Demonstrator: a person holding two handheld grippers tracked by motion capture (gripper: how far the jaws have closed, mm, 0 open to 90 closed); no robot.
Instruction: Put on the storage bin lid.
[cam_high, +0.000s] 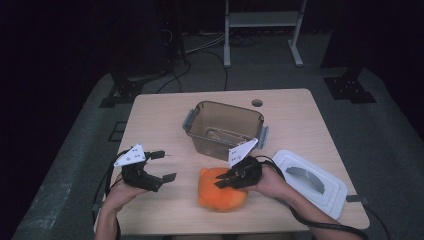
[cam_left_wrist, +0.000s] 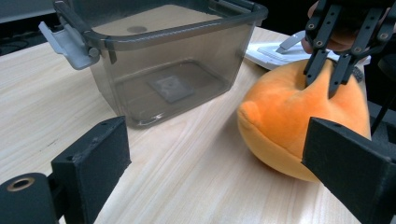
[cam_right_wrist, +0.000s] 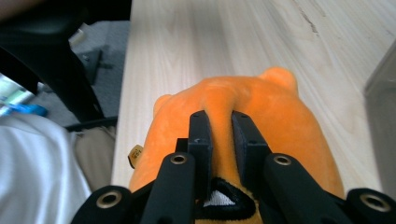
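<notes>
The orange plush toy (cam_high: 222, 194) lies on its side, soft and rounded. A ridge of its fabric is pinched between the right gripper (cam_right_wrist: 223, 133) jaws; the rest bulges beneath them.

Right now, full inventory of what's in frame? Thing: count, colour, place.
plush toy: 1, orange, near edge of the table, in front of the bin
bin: 1, smoky see-through with grey latches, table centre, no lid on
lid: 1, white with grey handle, right side of the table
table: 1, light wood, round hole near its far edge
rack: 1, white, on the floor behind the table
cables: several, dark, floor behind the table
left tongs: 1, black, open, over the table left of the plush toy
right tongs: 1, black, pinching a fold of the plush toy
</notes>
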